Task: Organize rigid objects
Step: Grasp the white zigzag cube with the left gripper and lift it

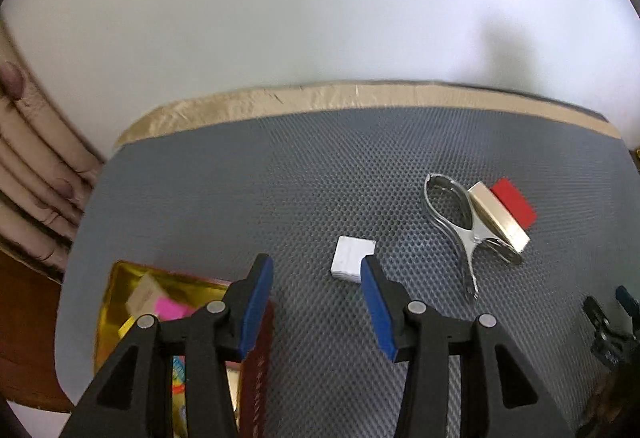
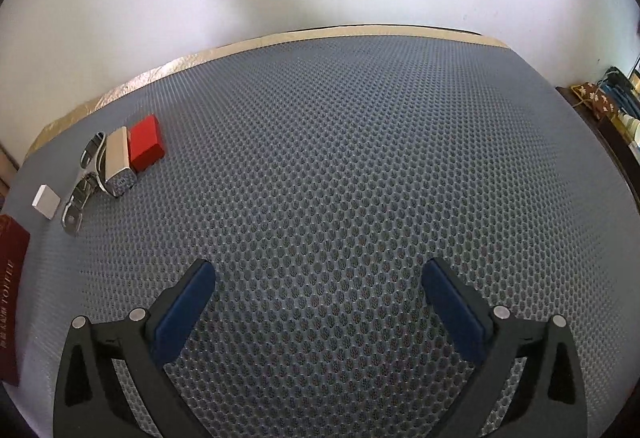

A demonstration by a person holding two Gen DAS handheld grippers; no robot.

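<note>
Collecting is the step in hand: the left gripper (image 1: 317,270), jaws partly apart and holding nothing, hangs over the grey mat (image 1: 304,178) with the white block (image 1: 352,256) just beyond its fingertips at 1 o'clock. Next it needs a short reach forward and a squeeze. The metal clip (image 1: 460,222), at 2 o'clock, runs its long axis from 11 to 5. The right gripper (image 2: 318,282) gapes wide, empty.

dark red box lid (image 2: 10,278) at the left edge of the right wrist view, pale printed letters running sideways, "TOFFEE" partly readable, smaller characters beside it too blurred to read
</note>
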